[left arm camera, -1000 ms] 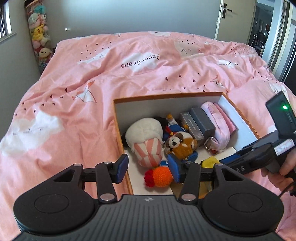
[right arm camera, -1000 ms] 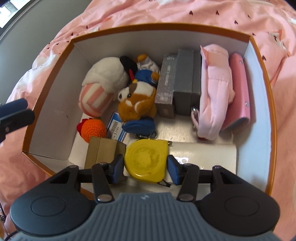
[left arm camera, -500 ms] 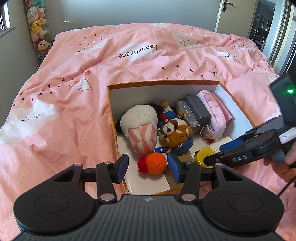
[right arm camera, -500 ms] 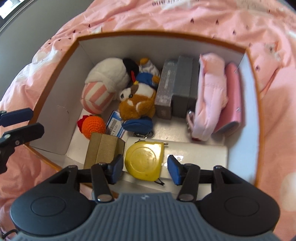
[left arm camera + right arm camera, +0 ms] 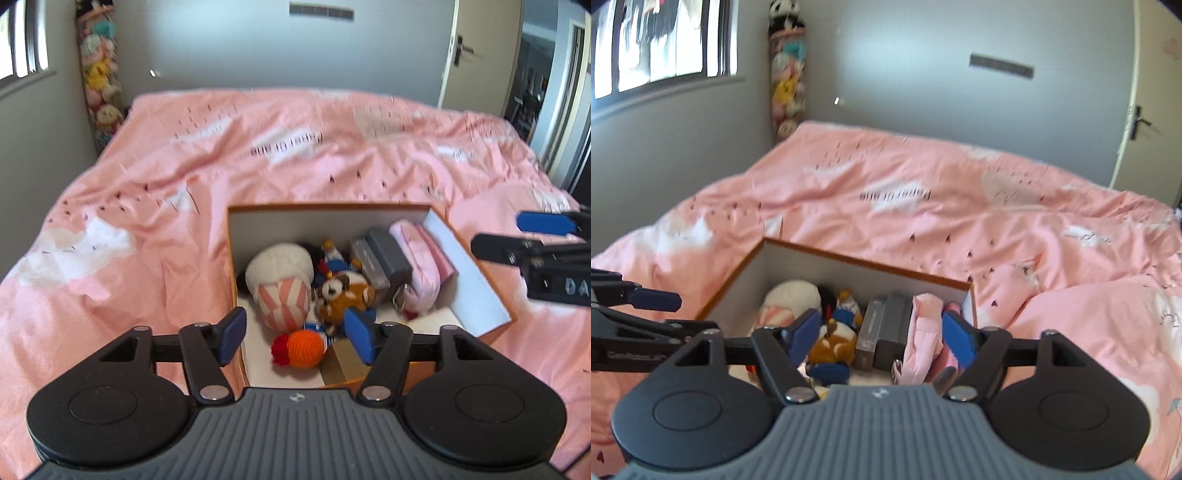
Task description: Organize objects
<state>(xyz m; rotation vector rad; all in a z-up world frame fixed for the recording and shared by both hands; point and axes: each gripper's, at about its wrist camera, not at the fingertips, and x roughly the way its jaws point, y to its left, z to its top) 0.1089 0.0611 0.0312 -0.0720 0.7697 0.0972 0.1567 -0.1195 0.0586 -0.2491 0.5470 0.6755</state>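
Observation:
An orange-rimmed box (image 5: 476,280) with white walls lies on the pink bed. Inside it are a white and pink-striped plush (image 5: 280,284), a brown plush (image 5: 343,295), an orange crochet ball (image 5: 304,349), grey cases (image 5: 384,258), a pink pouch (image 5: 421,258) and a small cardboard box (image 5: 343,360). My left gripper (image 5: 295,336) hovers over the box's near edge, its jaws opening with nothing between them. My right gripper (image 5: 880,335) is raised above the box (image 5: 871,277), its jaws also opening and empty; it shows at the right (image 5: 517,240) in the left wrist view.
The pink duvet (image 5: 295,166) spreads around the box on all sides. A hanging column of plush toys (image 5: 98,85) fills the far left corner by a window. A door (image 5: 476,55) stands at the far right.
The right gripper left the yellow tape measure in the box, rose and tilted up toward the room. Both grippers' jaws have widened. The left gripper drew back a little.

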